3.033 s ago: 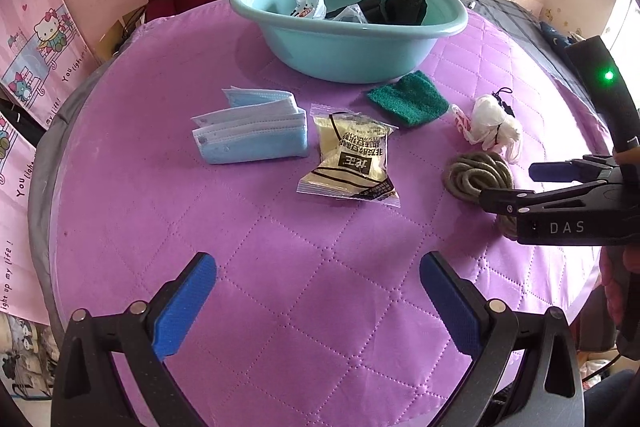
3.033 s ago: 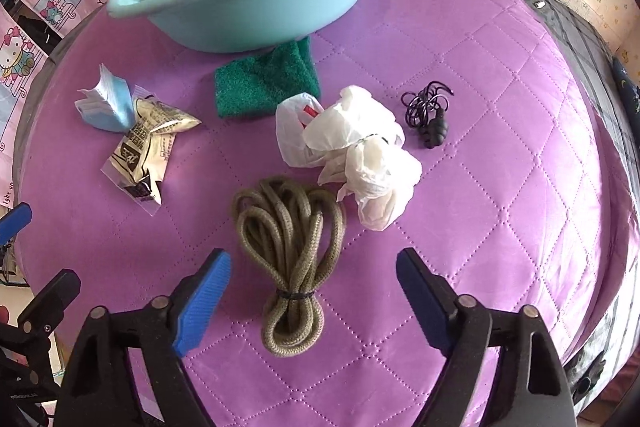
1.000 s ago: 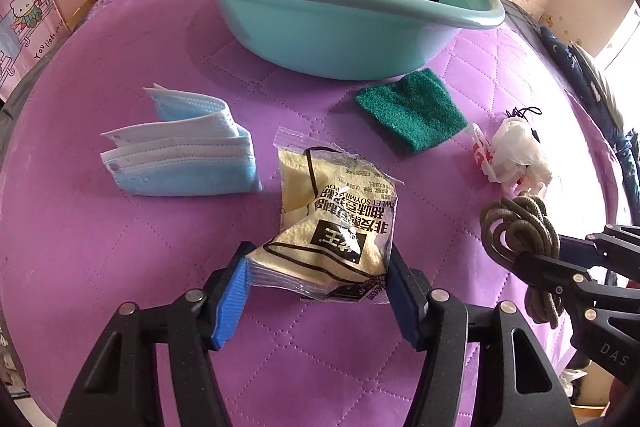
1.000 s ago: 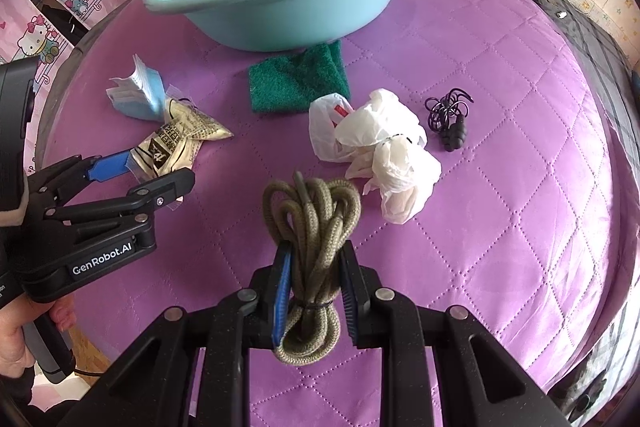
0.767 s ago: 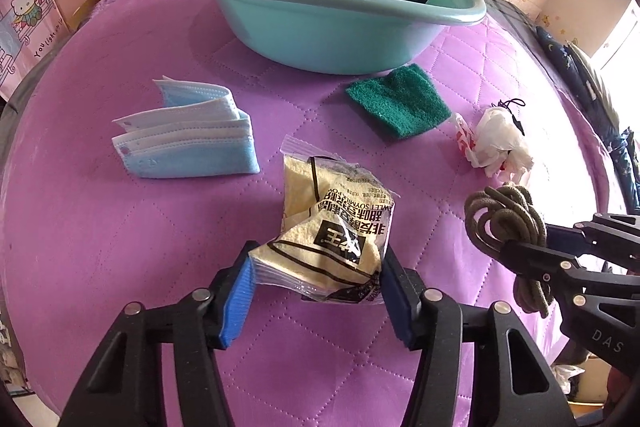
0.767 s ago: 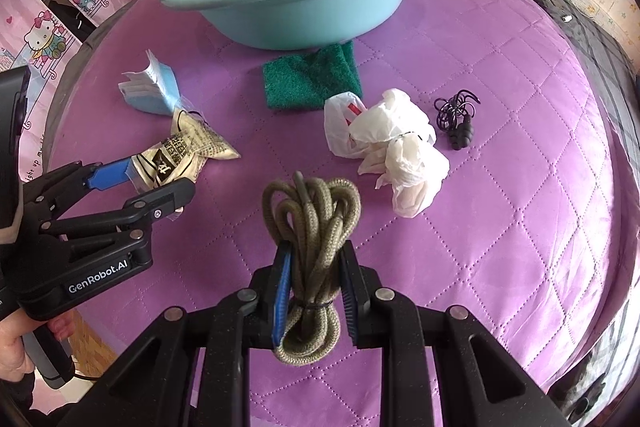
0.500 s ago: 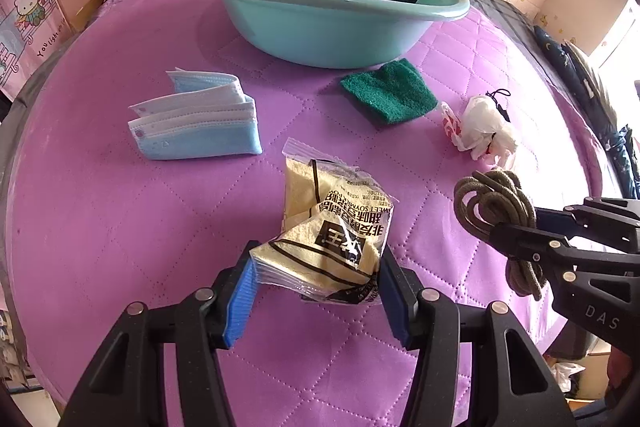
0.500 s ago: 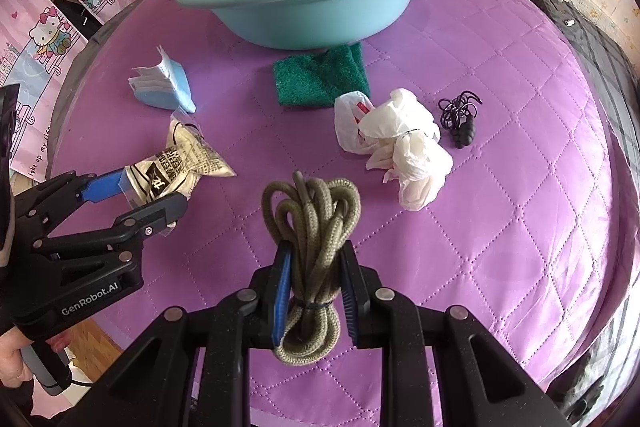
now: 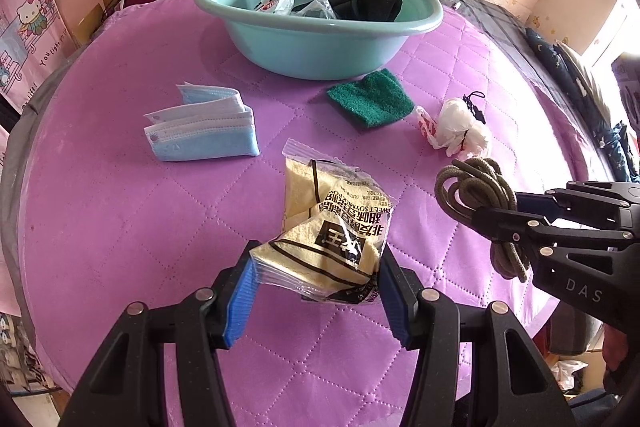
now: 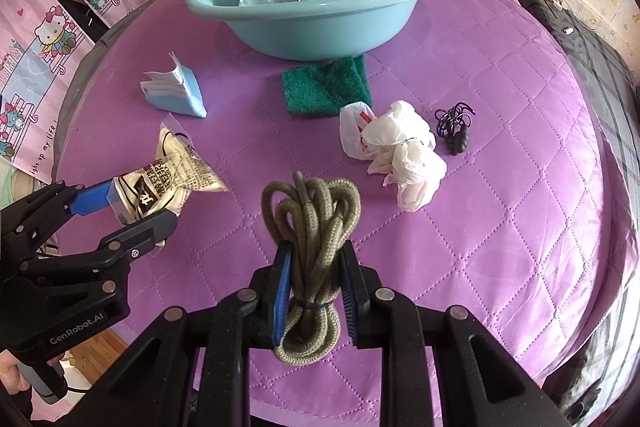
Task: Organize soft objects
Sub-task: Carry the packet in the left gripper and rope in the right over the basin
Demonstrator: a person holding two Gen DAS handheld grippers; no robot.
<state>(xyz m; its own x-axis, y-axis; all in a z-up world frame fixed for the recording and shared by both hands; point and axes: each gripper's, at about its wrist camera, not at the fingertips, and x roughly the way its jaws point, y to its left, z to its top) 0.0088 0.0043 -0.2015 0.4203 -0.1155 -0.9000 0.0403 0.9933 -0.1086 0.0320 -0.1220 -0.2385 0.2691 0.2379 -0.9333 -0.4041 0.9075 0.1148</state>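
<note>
Both loads, on the cloth three seconds ago, now ride lifted. Left gripper (image 9: 316,291): clamped on snack packet (image 9: 332,227). Right gripper (image 10: 314,291): clamped on rope coil (image 10: 310,223). Basin (image 10: 320,39): several items stowed. Outstanding on cloth: face masks (image 9: 204,129), green pad (image 9: 370,99), plastic bag (image 10: 396,151), black cord (image 10: 456,131).

A crumpled yellow snack packet (image 9: 332,227) with black print is pinched between the left tool (image 9: 316,291), lifted off the purple counter (image 9: 120,211). A bundled olive rope (image 10: 312,255) sits clamped in the right tool (image 10: 314,291). Blue face masks (image 9: 204,131), a green scrub pad (image 9: 370,98), a white plastic bag (image 10: 400,151) and a black cord (image 10: 454,127) lie before the teal basin (image 9: 320,43) at the counter's far edge.
</note>
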